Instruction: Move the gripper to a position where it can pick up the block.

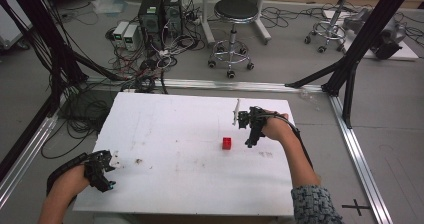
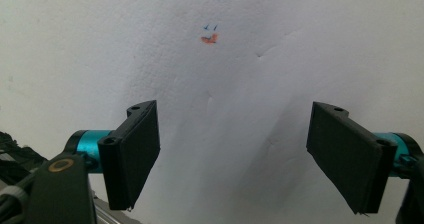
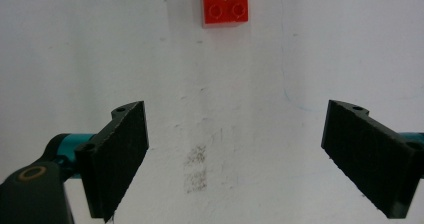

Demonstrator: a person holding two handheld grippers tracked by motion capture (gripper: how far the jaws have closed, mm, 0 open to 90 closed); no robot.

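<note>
We see both grippers spread, empty — left gripper (image 1: 111, 170) at table's (image 1: 165, 129) 8 o'clock, right gripper (image 1: 248, 132) beside red brick (image 1: 227, 143).

Your left forearm (image 1: 60, 196) enters from the bottom left corner, angled up and to the right. Your left hand (image 1: 75, 176) grips the left gripper (image 1: 107, 171), which sits low over the near left corner of the table (image 1: 165, 129). In the left gripper view its two black jaws stand wide apart with nothing between them, pointing down at the white surface.

Your right forearm (image 1: 300, 159), with a patterned sleeve (image 1: 315, 206) at the elbow, reaches forward and slightly left. Your right hand (image 1: 275, 128) holds the right gripper (image 1: 251, 134) above the far right part of the table, tilted downward. In the right gripper view its jaws are also spread wide and hold nothing.
</note>
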